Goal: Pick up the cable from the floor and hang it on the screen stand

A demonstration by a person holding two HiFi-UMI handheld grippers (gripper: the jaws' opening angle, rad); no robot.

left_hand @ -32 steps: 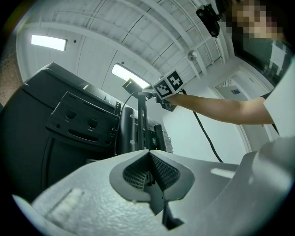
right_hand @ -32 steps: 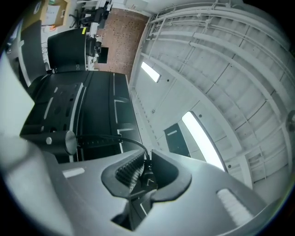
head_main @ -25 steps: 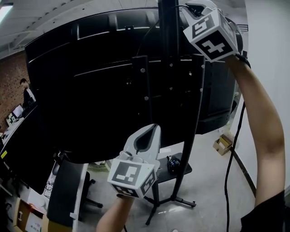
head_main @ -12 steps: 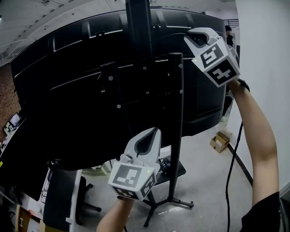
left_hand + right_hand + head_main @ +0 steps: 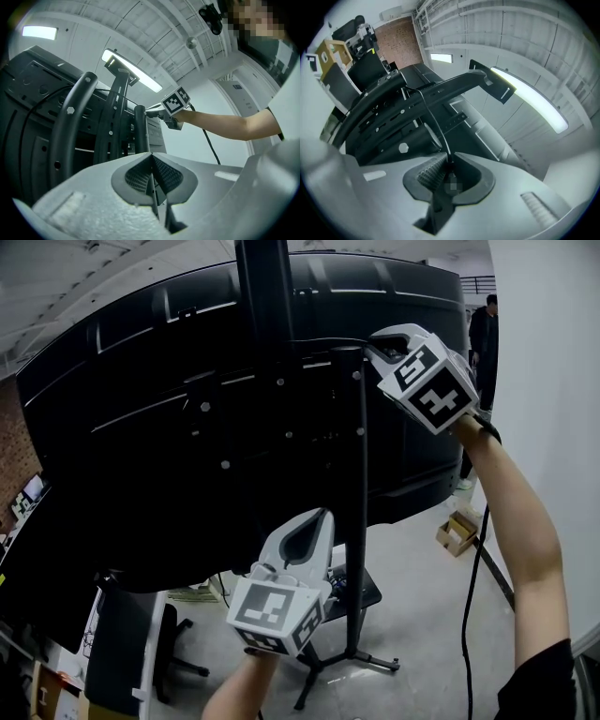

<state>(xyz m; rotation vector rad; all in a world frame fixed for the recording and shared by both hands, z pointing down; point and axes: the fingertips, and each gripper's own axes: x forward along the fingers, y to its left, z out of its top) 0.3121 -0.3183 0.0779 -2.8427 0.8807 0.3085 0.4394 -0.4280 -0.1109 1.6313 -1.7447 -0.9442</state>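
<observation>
Lighting dim, cool; ceiling strip lamp (image 5: pixel 529 99) glares overhead. Screen back (image 5: pixel 141 474) in deep shadow. Gripper views fisheye-bent, edges vignetted, near foreground soft.

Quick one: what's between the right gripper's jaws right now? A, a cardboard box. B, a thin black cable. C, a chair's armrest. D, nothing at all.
B: in the right gripper view the right gripper has its jaws closed on the cable, which runs on toward the screen stand.
</observation>
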